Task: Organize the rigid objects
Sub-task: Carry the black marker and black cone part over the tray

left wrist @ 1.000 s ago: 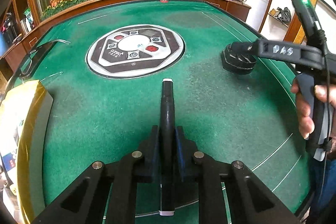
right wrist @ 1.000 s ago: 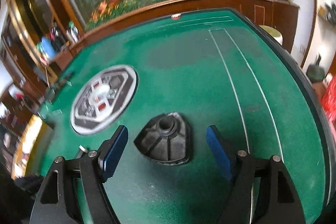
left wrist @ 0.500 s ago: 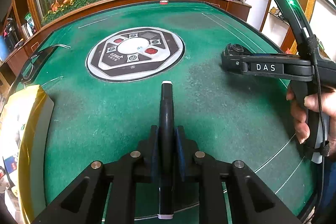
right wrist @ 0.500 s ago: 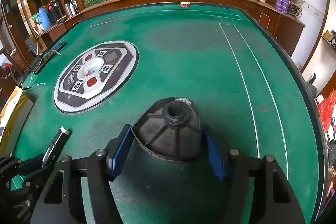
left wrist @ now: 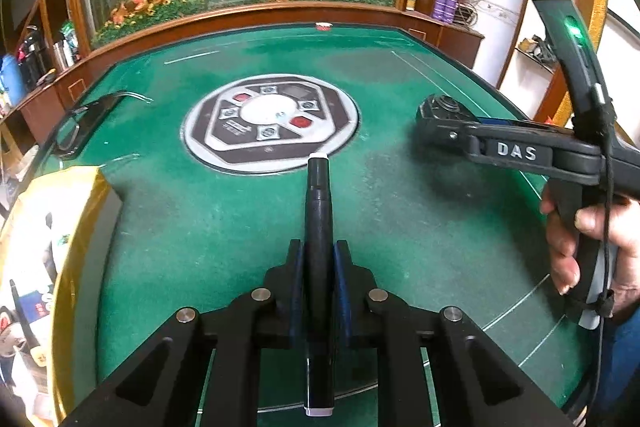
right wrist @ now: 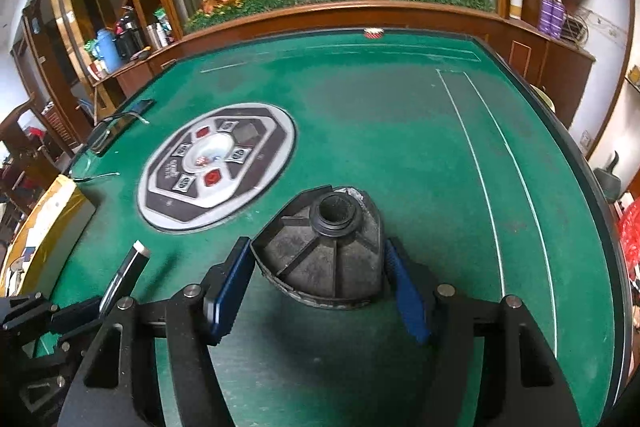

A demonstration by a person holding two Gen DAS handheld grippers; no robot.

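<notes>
Since the earlier frame, my right gripper (right wrist: 318,287) has closed in from either side of the ribbed black cap (right wrist: 326,251) on the green table (right wrist: 400,131); its blue pads (right wrist: 230,287) now press the cap's sides, near my edge of the felt. My left gripper (left wrist: 318,291) is clamped narrow on a slim black tube (left wrist: 318,227) with white ends, which points forward above the felt. Beyond both lies the round grey control panel (left wrist: 272,123) at mid-table. At the far rim sits a small red-and-white object (right wrist: 373,33), too small to identify
</notes>
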